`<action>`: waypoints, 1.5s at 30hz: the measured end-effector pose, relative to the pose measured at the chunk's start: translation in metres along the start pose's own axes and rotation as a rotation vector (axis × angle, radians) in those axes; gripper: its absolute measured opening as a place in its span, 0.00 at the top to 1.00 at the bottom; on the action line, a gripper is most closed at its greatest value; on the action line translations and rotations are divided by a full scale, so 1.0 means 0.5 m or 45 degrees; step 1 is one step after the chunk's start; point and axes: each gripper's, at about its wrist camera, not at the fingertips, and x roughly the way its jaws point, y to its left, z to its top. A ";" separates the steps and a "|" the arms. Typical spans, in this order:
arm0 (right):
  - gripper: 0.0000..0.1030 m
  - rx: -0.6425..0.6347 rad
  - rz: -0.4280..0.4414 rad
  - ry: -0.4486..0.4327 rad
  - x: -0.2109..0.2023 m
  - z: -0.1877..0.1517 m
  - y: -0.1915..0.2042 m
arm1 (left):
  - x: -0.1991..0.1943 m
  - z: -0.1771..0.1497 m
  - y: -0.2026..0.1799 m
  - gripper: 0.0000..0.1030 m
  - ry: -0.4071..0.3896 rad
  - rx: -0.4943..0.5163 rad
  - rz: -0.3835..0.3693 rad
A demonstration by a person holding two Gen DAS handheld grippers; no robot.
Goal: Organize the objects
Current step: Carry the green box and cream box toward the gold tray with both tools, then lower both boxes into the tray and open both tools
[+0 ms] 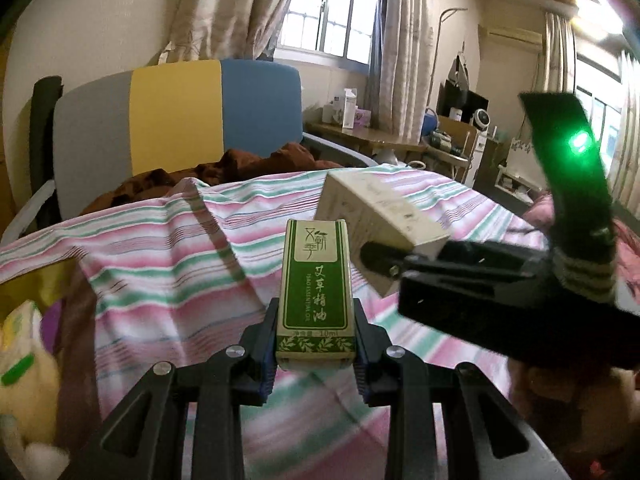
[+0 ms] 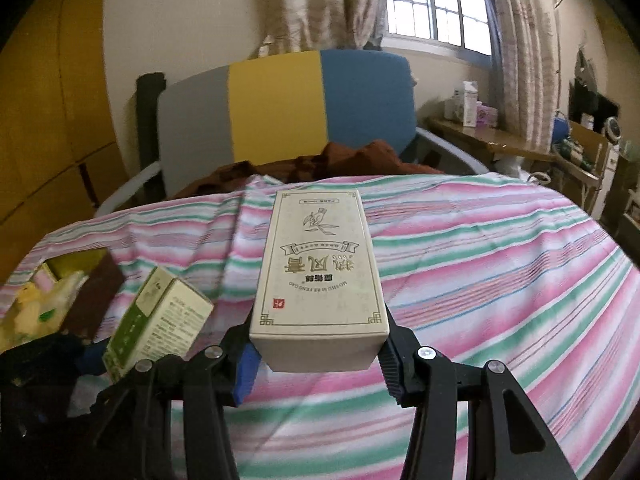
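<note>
1. While hovering above the striped sheet (image 1: pixel 160 256), we are clamping the green essential-oil box (image 1: pixel 315 296) in our left gripper (image 1: pixel 316 364).
2. We are gripping the cream box (image 2: pixel 320 272) in our right gripper (image 2: pixel 318 364), just beside it.

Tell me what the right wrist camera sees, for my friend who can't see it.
The right tool grips a cream box above a bed with a striped sheet. To its left a smaller green box is tilted, and a grey, yellow and blue chair stands behind the bed.
</note>
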 end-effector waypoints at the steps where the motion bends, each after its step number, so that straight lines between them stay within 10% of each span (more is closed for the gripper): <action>1: 0.50 0.009 0.018 0.006 -0.005 -0.005 0.008 | -0.013 -0.003 0.004 0.71 -0.005 -0.007 -0.004; 24: 0.50 -0.198 0.474 0.093 -0.055 -0.033 0.372 | -0.299 -0.093 0.338 0.71 -0.149 -0.417 0.303; 39: 0.50 -0.371 0.395 0.201 0.067 0.034 0.499 | -0.257 -0.117 0.556 0.70 0.031 -0.632 0.450; 45: 0.50 -0.451 0.353 0.269 0.146 0.064 0.544 | -0.246 -0.136 0.592 0.41 0.108 -0.669 0.515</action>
